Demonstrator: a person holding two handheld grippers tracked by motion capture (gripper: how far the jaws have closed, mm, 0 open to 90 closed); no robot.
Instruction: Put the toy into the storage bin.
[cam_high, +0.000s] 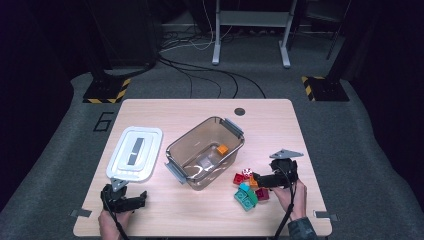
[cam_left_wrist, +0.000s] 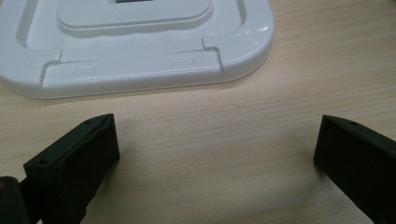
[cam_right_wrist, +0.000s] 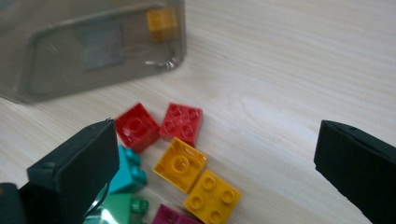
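A clear plastic container (cam_high: 190, 134) stands open mid-table with one orange brick (cam_high: 222, 149) inside. Its white lid (cam_high: 135, 152) lies flat to the left. A pile of toy bricks (cam_high: 247, 192) sits right of the container. My right gripper (cam_high: 256, 180) hovers just over the pile, open and holding nothing. In the right gripper view (cam_right_wrist: 215, 140), two red bricks (cam_right_wrist: 136, 126), two yellow bricks (cam_right_wrist: 180, 163) and a teal brick (cam_right_wrist: 128, 172) lie below the jaws. My left gripper (cam_high: 141, 199) rests open near the front edge, with the lid (cam_left_wrist: 135, 46) just ahead of it (cam_left_wrist: 217, 140).
The wooden table (cam_high: 270, 125) has bare room at the back and along the front centre. A small dark round grommet (cam_high: 240, 111) sits near the far edge. The container (cam_right_wrist: 56, 84) lies close beyond the brick pile in the right gripper view.
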